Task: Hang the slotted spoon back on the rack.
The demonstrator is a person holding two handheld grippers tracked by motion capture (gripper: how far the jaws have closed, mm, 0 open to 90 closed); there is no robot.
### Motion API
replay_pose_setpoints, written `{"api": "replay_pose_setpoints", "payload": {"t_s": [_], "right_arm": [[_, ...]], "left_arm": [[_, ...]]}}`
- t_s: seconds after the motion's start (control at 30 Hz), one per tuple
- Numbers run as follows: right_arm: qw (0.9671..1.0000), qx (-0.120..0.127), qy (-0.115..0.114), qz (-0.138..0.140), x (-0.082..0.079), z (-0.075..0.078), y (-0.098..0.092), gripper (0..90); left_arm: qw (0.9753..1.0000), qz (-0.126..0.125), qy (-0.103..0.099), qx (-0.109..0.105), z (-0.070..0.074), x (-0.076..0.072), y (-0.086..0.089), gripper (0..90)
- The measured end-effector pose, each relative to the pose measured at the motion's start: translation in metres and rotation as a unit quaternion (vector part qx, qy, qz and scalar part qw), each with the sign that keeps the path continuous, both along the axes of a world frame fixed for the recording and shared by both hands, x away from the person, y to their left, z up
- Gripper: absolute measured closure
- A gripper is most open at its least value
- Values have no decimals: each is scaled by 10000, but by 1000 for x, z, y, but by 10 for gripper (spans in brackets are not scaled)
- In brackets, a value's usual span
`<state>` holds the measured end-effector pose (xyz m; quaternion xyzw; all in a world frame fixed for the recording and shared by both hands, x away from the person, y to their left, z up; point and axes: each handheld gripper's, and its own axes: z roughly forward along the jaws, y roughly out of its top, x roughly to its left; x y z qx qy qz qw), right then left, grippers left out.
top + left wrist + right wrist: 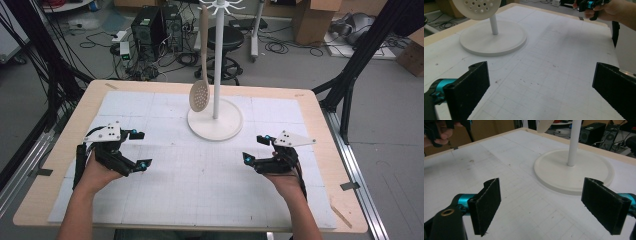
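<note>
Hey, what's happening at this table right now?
A person holds a two-jaw gripper in each hand over a white gridded mat. The left gripper and the right gripper are both open and hold nothing, one to each side of the mat's middle. Beyond them stands a white rack with a round base and a pole; a perforated spoon hangs from it, untouched.

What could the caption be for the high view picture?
Two open grippers, left gripper and right gripper, wait on the white mat below a slotted spoon hanging from its stand.
</note>
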<state>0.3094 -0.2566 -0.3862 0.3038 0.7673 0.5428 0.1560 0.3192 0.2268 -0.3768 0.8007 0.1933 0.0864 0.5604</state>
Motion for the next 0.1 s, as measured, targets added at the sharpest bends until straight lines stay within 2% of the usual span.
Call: {"api": "replay_pose_setpoints", "payload": {"t_s": [0.1], "right_arm": [[10000, -7, -23, 5, 0, 1, 0, 154]], "left_arm": [[10000, 21, 6, 6, -1, 0, 1, 17]]}}
